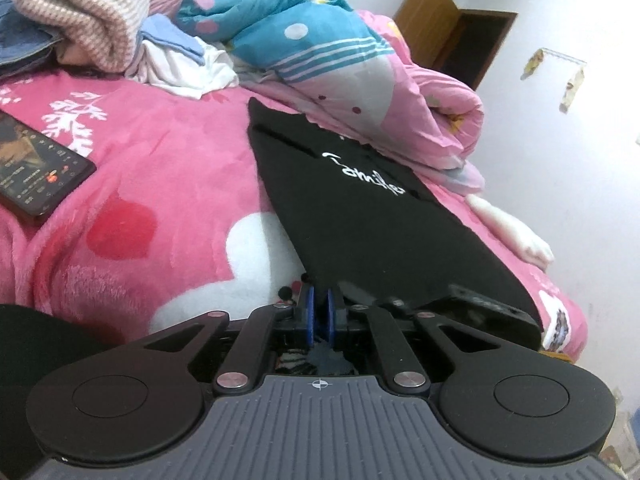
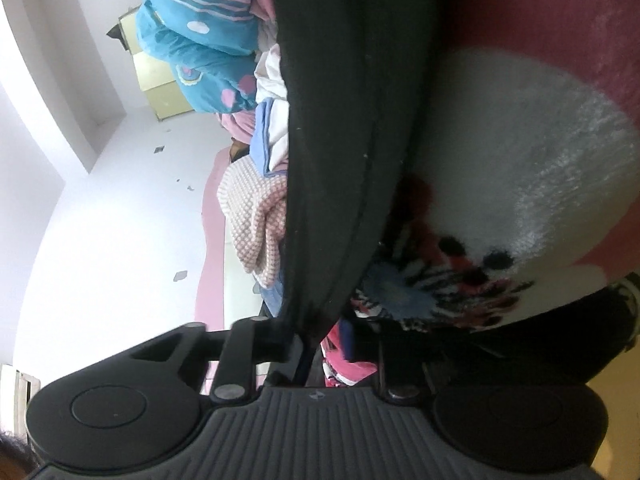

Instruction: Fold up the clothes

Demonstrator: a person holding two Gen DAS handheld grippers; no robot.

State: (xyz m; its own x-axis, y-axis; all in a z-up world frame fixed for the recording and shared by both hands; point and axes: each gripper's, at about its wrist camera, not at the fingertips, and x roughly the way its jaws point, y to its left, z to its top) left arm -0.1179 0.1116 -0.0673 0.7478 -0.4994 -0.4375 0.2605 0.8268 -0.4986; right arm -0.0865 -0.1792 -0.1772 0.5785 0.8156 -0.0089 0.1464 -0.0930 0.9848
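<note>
Basically both the left gripper (image 1: 319,309) and right gripper (image 2: 308,344) sit clamped on a smooth black T-shirt (image 1: 360,208) stretched over the fuzzy pink fleece blanket (image 1: 160,184) at frame centre.

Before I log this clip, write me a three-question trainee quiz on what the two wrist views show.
1. True or false: the left tongs are shut on the black garment.
2. What lies on the pink blanket to the left of the garment? A) a phone B) a book C) a shoe
3. Fill in: the lettering on the garment is ____ in colour.

Key: 1 true. 2 A, the phone. 3 white. The right tongs also grip the garment's edge.
</note>
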